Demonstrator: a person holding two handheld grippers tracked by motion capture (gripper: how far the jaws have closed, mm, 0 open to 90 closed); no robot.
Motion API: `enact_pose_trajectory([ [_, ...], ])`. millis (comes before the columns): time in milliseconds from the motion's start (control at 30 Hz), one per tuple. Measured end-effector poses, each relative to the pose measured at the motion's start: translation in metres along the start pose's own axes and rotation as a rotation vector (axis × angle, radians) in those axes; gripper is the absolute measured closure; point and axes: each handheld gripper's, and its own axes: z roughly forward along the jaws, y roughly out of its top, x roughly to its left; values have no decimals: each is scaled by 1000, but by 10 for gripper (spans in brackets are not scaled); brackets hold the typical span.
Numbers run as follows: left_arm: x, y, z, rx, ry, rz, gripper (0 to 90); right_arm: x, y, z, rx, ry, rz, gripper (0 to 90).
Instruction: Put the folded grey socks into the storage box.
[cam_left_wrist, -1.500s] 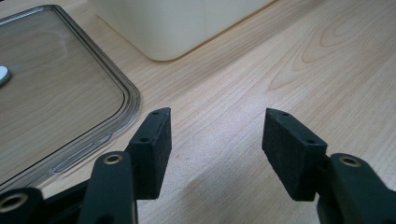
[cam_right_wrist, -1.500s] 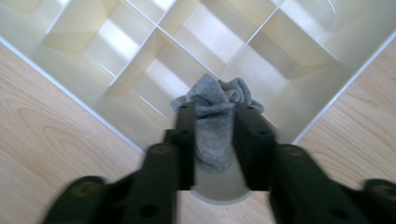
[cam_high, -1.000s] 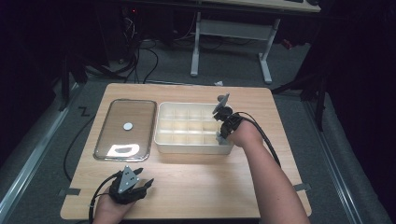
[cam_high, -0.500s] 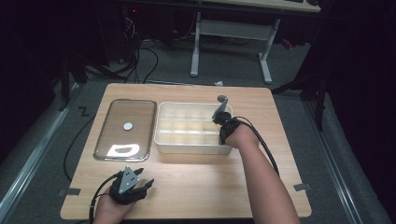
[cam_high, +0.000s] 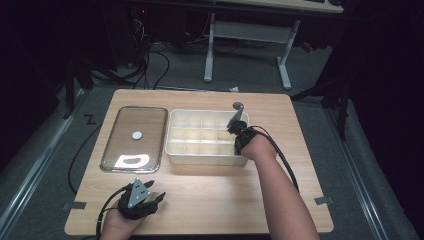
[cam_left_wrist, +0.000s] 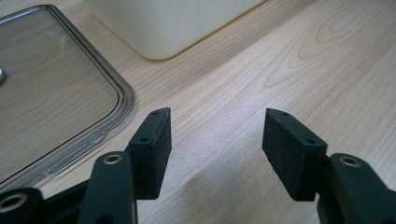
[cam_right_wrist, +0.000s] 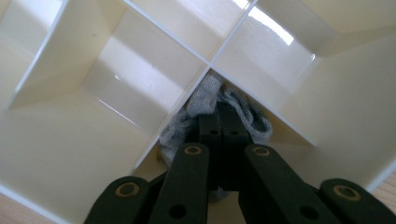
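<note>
The right hand-held gripper (cam_right_wrist: 219, 116) is clamped shut on a grey sock (cam_right_wrist: 205, 95), pushed down into a compartment at the right end of the divided box (cam_high: 172, 135); the left hand-held gripper (cam_left_wrist: 215, 140) rests open on the tabletop (cam_high: 300, 165), well apart

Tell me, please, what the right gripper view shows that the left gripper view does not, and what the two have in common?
Right gripper view alone: the right gripper, jaws shut on a grey sock, pushed down into a compartment of the cream divided box, whose inner dividers cross just above it.

Left gripper view alone: the left gripper, jaws open with nothing between them, over the wooden table, and a corner of the clear lid lying flat on it.

Both: the cream box, seen from inside in one and as an outer wall in the other.
</note>
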Motion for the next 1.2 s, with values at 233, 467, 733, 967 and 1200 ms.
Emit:
enact_pose_trajectory([
  [233, 0, 1, 1, 2, 1, 0, 427, -1, 0, 0, -5, 0, -13, 900],
  [467, 0, 1, 2, 2, -4, 1, 427, 1, -2, -1, -16, -11, -6, 900],
  [733, -2, 2, 2, 6, -9, 10, 426, -3, -14, -17, -75, -35, 11, 746],
  [967, -3, 2, 4, 7, -9, 15, 425, -3, -39, -41, -224, -26, -2, 667],
  [1200, -2, 2, 6, 14, -8, 8, 423, 13, -83, -55, -478, 34, -19, 559],
])
